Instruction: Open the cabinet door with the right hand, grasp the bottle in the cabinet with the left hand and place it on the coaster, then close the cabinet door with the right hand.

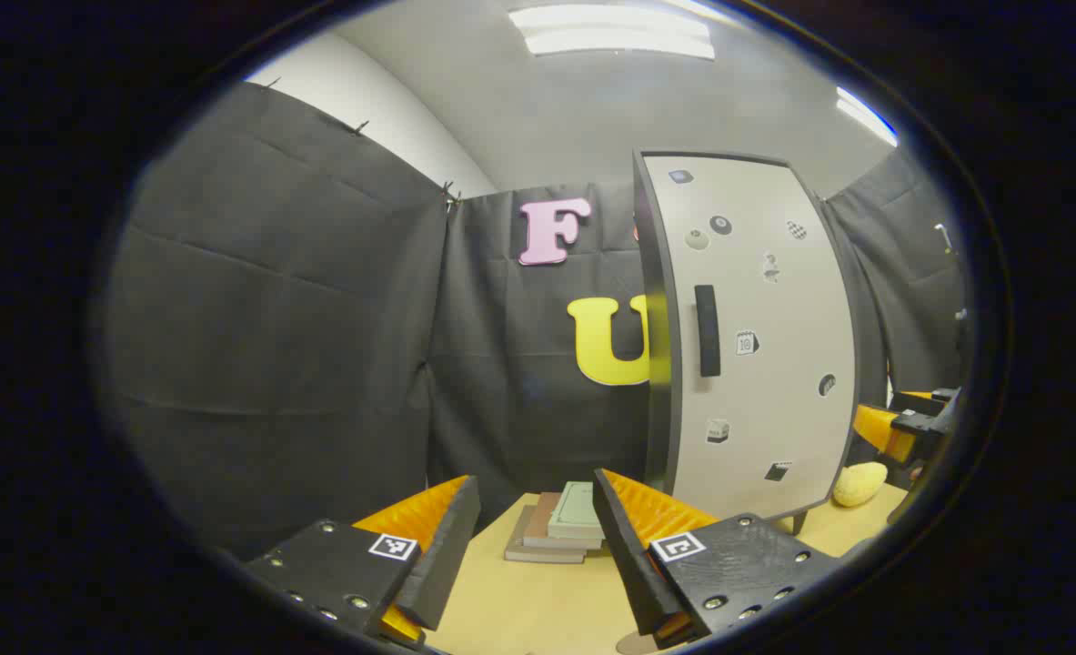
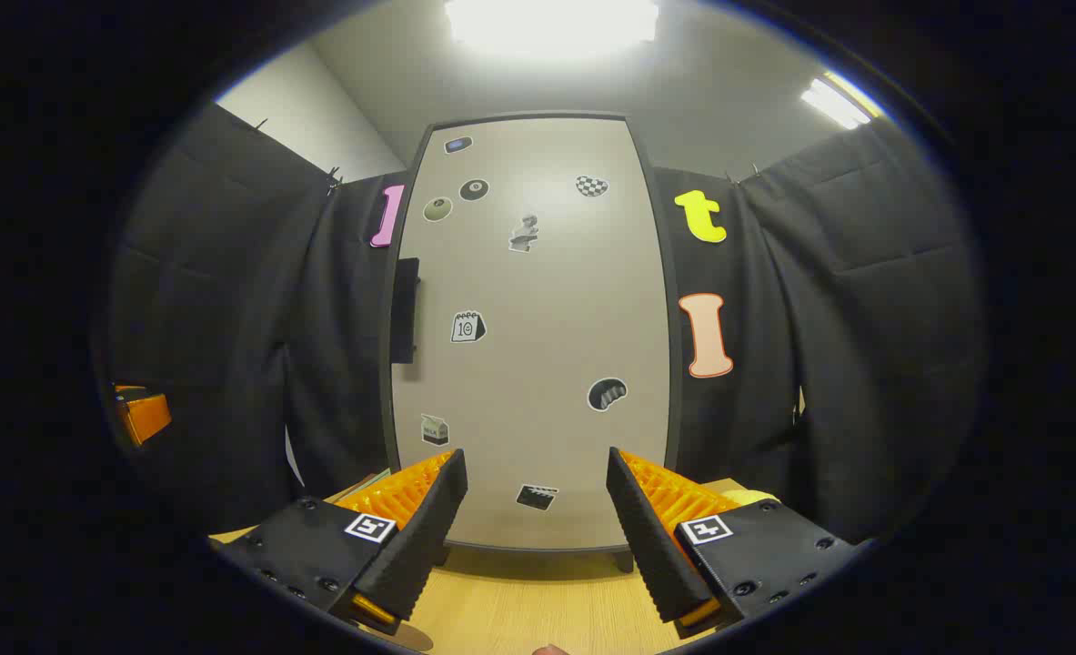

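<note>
I have the right gripper (image 2: 536, 487) squared up in front of the cabinet door (image 2: 538, 364), fingers spread wide with nothing between them, held low over the table (image 2: 519, 609) and short of the door. The door sits shut, its dark handle (image 2: 405, 309) along the door's left edge, up and to the left of my fingertips.

My left gripper (image 1: 536, 509) hangs off to the handle side of the cabinet door (image 1: 756, 346), fingers likewise parted and empty, pointed past a stack of books (image 1: 560, 528) lying on the table (image 1: 538, 600) just ahead of them. In the left gripper view the right gripper (image 1: 910, 423) shows beyond the door's far edge, mostly cut off, near a pale yellow lump (image 1: 859, 483) I can't identify.

The bottle is behind the shut door, hidden from me.
</note>
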A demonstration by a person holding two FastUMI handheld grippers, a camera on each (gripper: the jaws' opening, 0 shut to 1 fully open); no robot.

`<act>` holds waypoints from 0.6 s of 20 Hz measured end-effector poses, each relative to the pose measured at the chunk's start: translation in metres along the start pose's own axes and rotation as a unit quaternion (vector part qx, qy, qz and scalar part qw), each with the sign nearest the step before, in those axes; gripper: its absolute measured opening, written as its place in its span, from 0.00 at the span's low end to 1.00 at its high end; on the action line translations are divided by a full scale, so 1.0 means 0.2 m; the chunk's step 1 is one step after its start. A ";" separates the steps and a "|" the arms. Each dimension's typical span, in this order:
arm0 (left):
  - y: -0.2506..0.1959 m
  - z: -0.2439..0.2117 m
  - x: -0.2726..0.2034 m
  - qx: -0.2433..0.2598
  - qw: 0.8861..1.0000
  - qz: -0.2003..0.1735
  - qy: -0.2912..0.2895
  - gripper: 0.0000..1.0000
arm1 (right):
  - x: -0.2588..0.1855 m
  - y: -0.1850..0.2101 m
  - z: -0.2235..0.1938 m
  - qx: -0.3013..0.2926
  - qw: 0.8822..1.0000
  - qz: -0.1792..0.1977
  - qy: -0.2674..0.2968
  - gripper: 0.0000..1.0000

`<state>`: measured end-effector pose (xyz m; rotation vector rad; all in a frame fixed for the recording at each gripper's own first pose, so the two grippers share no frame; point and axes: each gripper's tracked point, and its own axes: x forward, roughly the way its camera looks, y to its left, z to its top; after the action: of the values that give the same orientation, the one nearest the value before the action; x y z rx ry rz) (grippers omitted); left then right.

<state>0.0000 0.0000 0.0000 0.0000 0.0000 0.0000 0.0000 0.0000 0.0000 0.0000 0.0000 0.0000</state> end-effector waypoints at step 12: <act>-0.04 0.04 -0.01 0.011 1.000 -0.002 -0.012 0.78 | 0.01 -0.02 0.02 0.002 1.000 0.001 -0.007 0.98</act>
<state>-0.0012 -0.0070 0.0075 0.0213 -0.0234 -0.0041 0.0019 -0.0045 0.0034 0.0030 -0.0132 0.0015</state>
